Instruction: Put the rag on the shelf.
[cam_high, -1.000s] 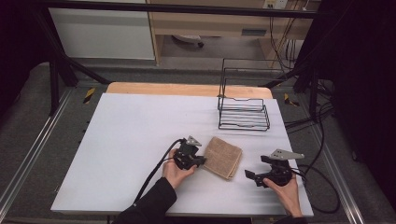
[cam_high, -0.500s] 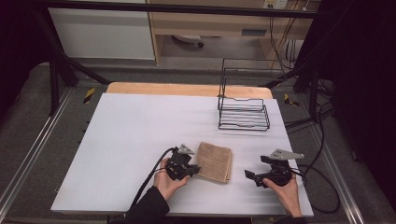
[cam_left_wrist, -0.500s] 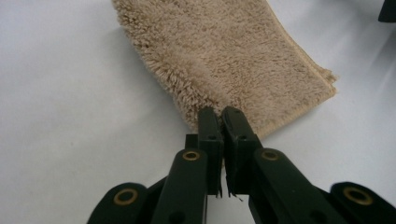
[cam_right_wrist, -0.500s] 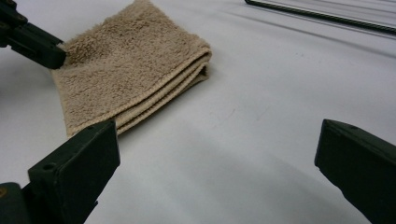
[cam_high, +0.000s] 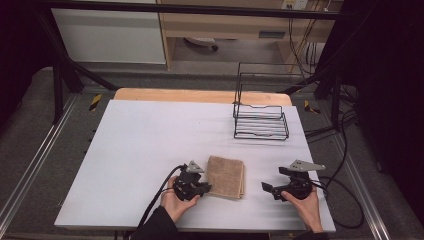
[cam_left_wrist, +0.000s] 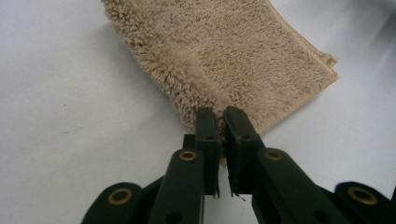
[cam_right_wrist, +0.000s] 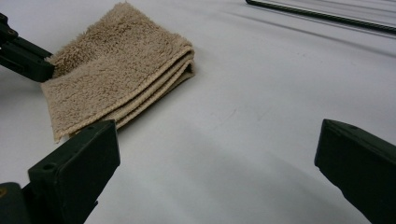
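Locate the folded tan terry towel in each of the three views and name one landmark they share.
High view: folded tan terry towel lies low centre on the white table.
Left gripper view: towel fills the top, one edge pinched between the jaws.
Right gripper view: towel upper left.
Shared landmark: left gripper at the towel's edge.

The towel (cam_left_wrist: 224, 60) is cut off by the left gripper view's top edge; its near edge lies hidden behind the jaws.

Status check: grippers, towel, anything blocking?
Left gripper pinched shut on the folded towel at its near edge, jaws just eased slightly. Right gripper open, empty, off to the towel's side. Wire rack farther back, clear of both.
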